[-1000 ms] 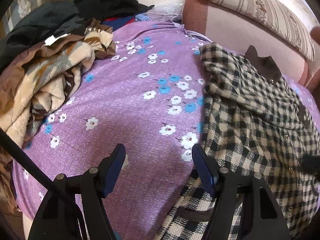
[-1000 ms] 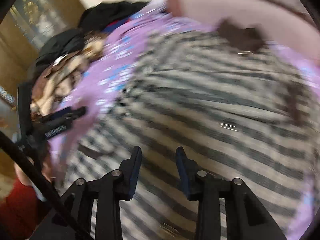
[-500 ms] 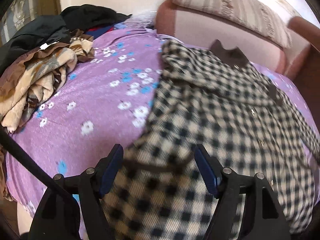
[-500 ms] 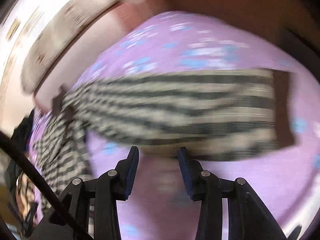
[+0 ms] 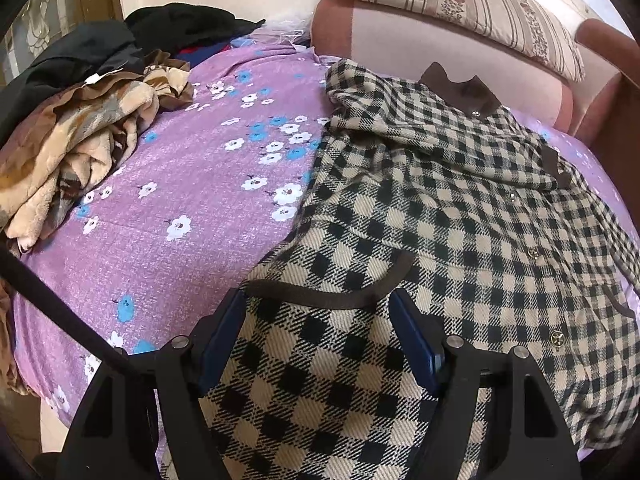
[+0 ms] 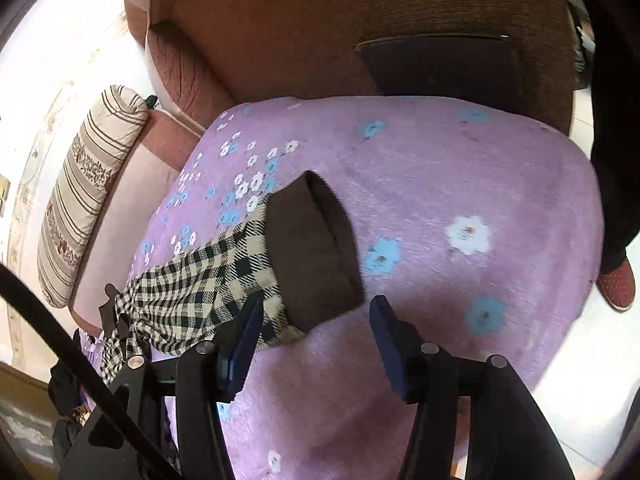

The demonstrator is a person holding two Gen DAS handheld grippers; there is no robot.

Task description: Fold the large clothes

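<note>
Jaws astride checked coat [image 5: 460, 208]

— Where do we find the coat [image 5: 460, 208]?
— On the bedspread [image 5: 180, 208], right of the heap of clothes [image 5: 76, 136].
— Behind it?
— We see the pillow [image 5: 472, 12] on the headboard [image 5: 420, 52]; the sleeve cuff [image 6: 316, 252] lies toward the bed's far side.
</note>
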